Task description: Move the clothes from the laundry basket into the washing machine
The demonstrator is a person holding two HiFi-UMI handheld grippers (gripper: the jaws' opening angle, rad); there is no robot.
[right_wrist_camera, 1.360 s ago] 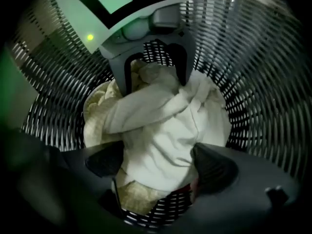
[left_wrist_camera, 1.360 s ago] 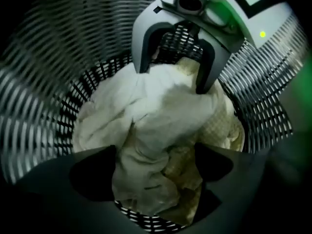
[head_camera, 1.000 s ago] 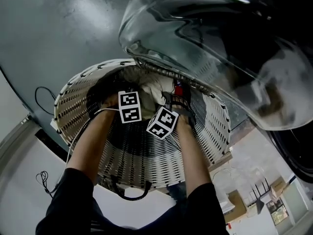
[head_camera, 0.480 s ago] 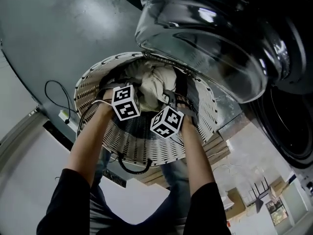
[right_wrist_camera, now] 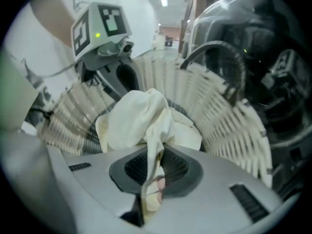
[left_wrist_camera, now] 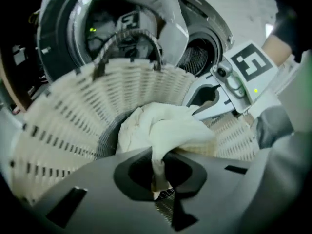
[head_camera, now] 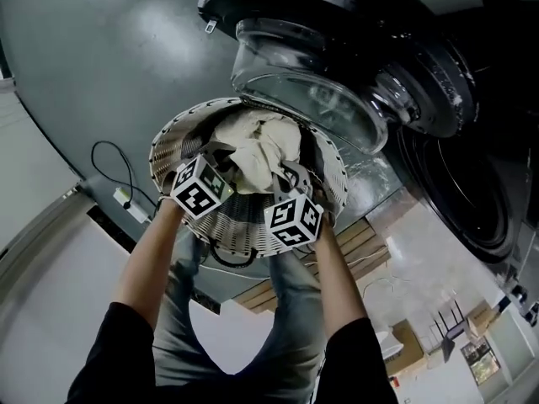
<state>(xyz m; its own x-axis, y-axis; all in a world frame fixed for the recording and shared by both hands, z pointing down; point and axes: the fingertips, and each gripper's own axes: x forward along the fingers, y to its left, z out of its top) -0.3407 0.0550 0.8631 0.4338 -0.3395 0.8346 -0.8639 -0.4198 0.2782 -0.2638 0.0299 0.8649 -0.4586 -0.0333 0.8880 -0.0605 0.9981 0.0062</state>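
Clothes: a cream cloth bundle (head_camera: 257, 146) sat at the centre of the head view, inside the ring of the laundry basket (head_camera: 164, 154) and just below the glass door (head_camera: 295, 91). Whether it hung clear of the basket's bottom could not be told.
Left claw (left_wrist_camera: 158, 172): it was clamped on a thin fold of the cream cloth, at the lower centre of its own view.
Right claw (right_wrist_camera: 151, 179): its jaws had just been closing, and a cream fold ran between them and was pinched.
Washing machine (head_camera: 459, 192): the dark drum mouth lay at the right of the head view, with the door swung open toward the upper centre.
Step in hand: probably lifting the bundle out, with both claws sharing it.
Doing it well: each claw held only an edge fold, so both pinches needed to stay firm. The claws should rise together so the cloth neither stretched nor slipped. The bundle should clear the wicker rim and the handle (left_wrist_camera: 129, 40) before swinging right, pass under the door's lip, and be let go only deep inside the drum.
Count: one basket, one bundle (its garments could not be told apart), two claws, one machine, one door, and one cable (head_camera: 109, 162) on the floor at left.
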